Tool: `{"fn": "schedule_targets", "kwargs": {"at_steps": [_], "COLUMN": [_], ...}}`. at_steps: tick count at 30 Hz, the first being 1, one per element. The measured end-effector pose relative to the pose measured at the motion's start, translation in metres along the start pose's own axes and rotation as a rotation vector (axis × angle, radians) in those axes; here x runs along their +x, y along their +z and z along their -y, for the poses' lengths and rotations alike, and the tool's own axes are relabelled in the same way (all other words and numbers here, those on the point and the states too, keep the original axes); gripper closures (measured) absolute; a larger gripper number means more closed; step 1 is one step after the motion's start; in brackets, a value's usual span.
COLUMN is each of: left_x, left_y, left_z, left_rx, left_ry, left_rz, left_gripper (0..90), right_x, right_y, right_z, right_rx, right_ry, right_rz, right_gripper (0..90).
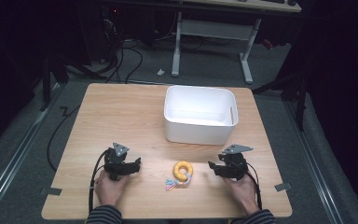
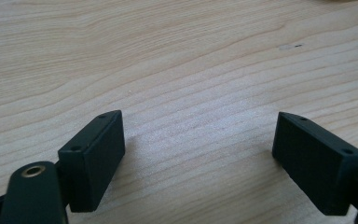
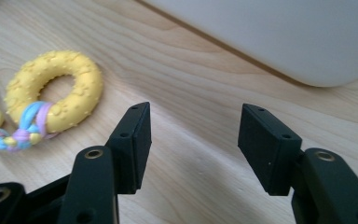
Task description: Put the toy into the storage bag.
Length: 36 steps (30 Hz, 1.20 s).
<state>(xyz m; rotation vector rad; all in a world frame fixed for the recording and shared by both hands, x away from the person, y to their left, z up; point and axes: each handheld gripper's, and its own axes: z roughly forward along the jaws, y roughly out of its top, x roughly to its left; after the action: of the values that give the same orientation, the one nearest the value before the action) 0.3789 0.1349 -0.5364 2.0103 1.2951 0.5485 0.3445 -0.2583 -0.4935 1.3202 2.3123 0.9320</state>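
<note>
Resting near the yellow ring toy (image 1: 183, 170), both the left gripper (image 1: 137, 163) and right gripper (image 1: 210, 165) gape, holding nothing.

place: lab or office | cues: wooden table (image 1: 121, 116); desk legs (image 1: 247, 60); floor cables (image 1: 121, 60); grey carpet (image 1: 205, 70)

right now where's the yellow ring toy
In the high view the yellow ring toy lies on the table between the two grippers, nearer the right gripper, in front of the white bin.

No text, label, brand, number or sign can be read anywhere: none is seen on the white bin (image 1: 199, 122), the yellow ring toy (image 1: 183, 170) or the counter (image 1: 121, 116).
</note>
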Motion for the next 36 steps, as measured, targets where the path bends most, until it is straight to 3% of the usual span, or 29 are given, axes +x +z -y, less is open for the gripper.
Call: {"fn": "schedule_targets", "kwargs": {"at_steps": [11,15,36], "left_x": [0.0,0.0,-0.001], "left_y": [0.0,0.0,0.0], "left_z": [0.0,0.0,0.0], "left_rx": [0.0,0.0,0.001], "left_ry": [0.002,0.002,0.011], "left_rz": [0.002,0.002,0.013], "left_gripper": [17.2,17.2,17.2], "right_x": [0.016,0.019,0.043], "right_y": [0.007,0.009,0.024], "right_z": [-0.01,-0.015,-0.035], "right_rx": [0.029,0.044,0.077], "right_ry": [-0.031,-0.01,-0.077], "right_rz": [-0.066,-0.086,-0.164], "right_gripper": [51.6,52.7,57.6]}}
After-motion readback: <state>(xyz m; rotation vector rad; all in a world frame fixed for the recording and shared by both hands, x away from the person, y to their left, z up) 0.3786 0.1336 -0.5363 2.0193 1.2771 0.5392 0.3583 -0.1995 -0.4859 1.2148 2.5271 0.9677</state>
